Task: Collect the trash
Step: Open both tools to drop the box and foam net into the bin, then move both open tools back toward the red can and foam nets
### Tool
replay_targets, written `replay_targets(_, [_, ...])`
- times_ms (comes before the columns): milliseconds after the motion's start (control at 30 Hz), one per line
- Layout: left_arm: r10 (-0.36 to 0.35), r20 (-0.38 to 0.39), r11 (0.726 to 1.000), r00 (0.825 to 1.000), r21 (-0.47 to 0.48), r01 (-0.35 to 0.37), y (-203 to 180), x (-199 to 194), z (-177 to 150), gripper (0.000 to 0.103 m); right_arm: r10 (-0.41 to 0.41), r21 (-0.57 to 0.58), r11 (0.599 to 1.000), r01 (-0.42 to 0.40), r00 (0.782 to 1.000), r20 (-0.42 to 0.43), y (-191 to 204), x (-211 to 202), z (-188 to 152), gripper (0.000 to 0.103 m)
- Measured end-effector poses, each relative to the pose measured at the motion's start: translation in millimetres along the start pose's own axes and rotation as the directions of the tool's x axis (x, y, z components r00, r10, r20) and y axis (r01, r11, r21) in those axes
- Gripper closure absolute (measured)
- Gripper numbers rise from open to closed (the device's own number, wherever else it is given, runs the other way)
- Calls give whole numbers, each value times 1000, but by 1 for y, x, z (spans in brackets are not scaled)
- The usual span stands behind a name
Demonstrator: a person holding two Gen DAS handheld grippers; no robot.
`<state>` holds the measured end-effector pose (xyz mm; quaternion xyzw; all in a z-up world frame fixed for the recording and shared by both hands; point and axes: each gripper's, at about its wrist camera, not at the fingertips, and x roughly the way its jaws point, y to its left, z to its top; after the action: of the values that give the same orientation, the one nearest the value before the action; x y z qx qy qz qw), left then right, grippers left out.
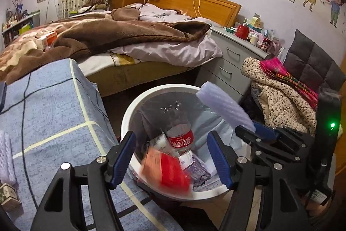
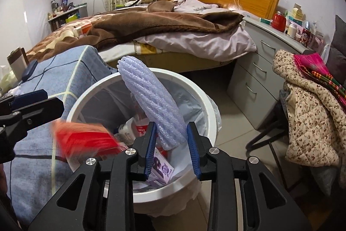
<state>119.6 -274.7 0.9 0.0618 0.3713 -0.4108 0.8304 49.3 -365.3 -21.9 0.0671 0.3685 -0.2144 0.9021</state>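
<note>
A white trash bin (image 1: 127, 122) (image 2: 213, 109) with a clear liner stands on the floor between the blue-covered table and the drawers. It holds a Coca-Cola bottle (image 1: 180, 138), purple cartons (image 1: 194, 168) (image 2: 161, 169) and other trash. My left gripper (image 1: 172, 160) is open above the bin; a blurred red-orange packet (image 1: 166, 170) (image 2: 84, 140) is in the air below it, free of the fingers. My right gripper (image 2: 170, 144) is shut on a pale lilac foam sleeve (image 2: 151, 101) (image 1: 225, 107), held over the bin.
The blue checked tablecloth (image 1: 49, 112) (image 2: 34, 140) with a black cable lies left of the bin. A grey drawer unit (image 2: 259, 70) and a chair with a floral coat (image 2: 309, 118) stand to the right. The bed (image 1: 121, 36) is behind.
</note>
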Motion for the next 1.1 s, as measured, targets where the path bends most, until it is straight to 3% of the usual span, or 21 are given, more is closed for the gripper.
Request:
replay_targets(100, [6,1,1000,1000,-1,-6,1,0,0,28,4,0,1000,-4,1000,2,0,-1,-1,60])
replay_targets(167, [6,4,1000,1000,-5,-6,2,-2,0,28,8,5,1000,-8,1000,4,-1,-2,-1,39])
replay_targets(200, [3,6,1000,1000,-8,-3,3,-3,0,28,11,5,1000,-11,1000,5,-1,-1,0,38])
replay_targets(767, [50,60,998,997,-46,-47,29,-37,-8,28,35,-3,999,-35,997,71,14,-19,6,38])
replay_targets(1100, [118,104,990,988,-89,-109,56,-69,-18,27,98,-25,995,-96,989,115,38,-31,11,38])
